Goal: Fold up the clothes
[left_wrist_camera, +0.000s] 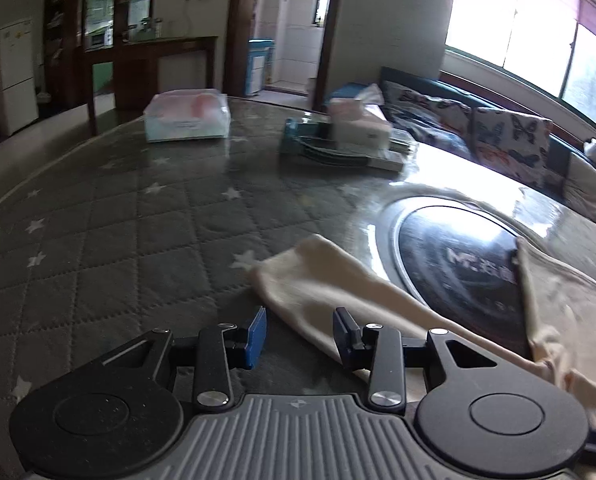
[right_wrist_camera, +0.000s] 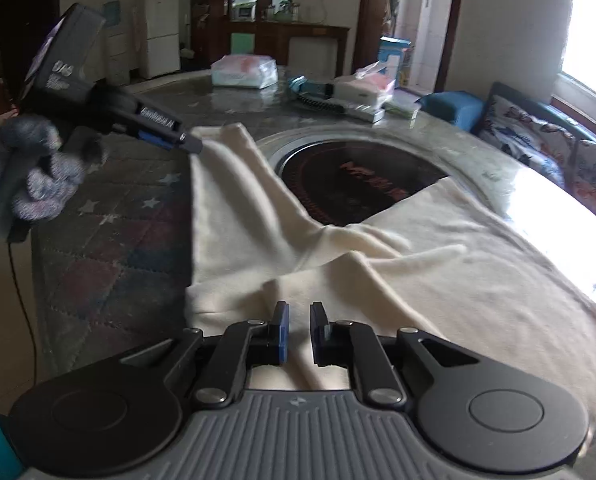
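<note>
Covering most of both views is a round table [left_wrist_camera: 98, 240] with a grey quilted star-pattern cover under a glossy top sheet, and a sofa [left_wrist_camera: 577, 184] with butterfly-print cushions stands beyond its far right edge. A cream garment [right_wrist_camera: 437, 272] lies spread over the near right part of the table, rumpled, and it overlaps the near rim of the round black induction hob [left_wrist_camera: 457, 264] set into the table's centre. One sleeve [left_wrist_camera: 317, 276] extends left off the hob onto the quilted cover, and its cuff end lies flat. The right gripper [right_wrist_camera: 298, 332] sits over the garment's near edge; its jaws are nearly closed, with a raised fold of the cream cloth pinched between the blue pads. The left gripper [left_wrist_camera: 299, 332], held by a hand in a grey knit glove [right_wrist_camera: 38, 176], points at the sleeve's cuff end; its jaws stand apart, the cloth lies beyond and below the pads, and nothing is gripped. A wrapped tissue pack [left_wrist_camera: 188, 116] sits at the far side of the table, well apart from the garment.
</note>
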Demonstrator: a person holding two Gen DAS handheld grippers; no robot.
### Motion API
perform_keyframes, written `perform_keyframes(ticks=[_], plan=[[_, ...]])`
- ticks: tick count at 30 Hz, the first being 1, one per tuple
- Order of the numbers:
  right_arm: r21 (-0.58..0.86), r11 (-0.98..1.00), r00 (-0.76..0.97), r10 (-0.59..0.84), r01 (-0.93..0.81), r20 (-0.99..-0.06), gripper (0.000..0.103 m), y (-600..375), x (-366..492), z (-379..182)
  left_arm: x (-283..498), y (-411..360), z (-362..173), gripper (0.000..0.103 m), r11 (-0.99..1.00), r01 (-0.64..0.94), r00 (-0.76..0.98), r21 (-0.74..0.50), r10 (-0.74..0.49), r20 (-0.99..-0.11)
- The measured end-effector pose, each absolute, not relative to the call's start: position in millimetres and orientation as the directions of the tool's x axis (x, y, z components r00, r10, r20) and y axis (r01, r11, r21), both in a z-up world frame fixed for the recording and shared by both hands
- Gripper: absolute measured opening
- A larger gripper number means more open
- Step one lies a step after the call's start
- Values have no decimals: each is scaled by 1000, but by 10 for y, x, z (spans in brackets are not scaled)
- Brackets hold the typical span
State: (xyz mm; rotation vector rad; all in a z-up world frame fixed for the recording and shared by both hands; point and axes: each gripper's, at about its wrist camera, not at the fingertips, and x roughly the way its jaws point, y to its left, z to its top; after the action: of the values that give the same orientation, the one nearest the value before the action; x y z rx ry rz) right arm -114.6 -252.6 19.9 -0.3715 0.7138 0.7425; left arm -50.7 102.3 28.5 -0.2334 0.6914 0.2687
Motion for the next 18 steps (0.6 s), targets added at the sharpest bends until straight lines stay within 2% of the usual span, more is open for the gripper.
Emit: perform_keyframes(ticks=[8,10,11,12,13,18], plan=[[-61,710,551,486,-701,-679,11,-2599,-1200,300,-330,1176,223,37,915,-362,722,-179,154,-675],[-62,726,569,479,-685,-668,11,-2663,-1205,349,-312,1204,214,33,907,-375,725,-191,158,-671],[-61,734,577,477,-676,-663,11,-2697,-1206,373,-303,1208,213,25,906,-379,724,-189,163,-670],[-61,742,586,474,-668,-657,11,-2734,-1209,397,-298,1213,214,12,905,-381,725,-191,164,-669],[-60,749,594,470,-660,-653,11,-2766,-1216,415,-293,1218,215,8,904,-382,725,-194,162,-669],[-55,798,643,441,-600,-626,11,-3022,-1280,521,-360,1095,390,4,923,-319,778,-215,125,-616]])
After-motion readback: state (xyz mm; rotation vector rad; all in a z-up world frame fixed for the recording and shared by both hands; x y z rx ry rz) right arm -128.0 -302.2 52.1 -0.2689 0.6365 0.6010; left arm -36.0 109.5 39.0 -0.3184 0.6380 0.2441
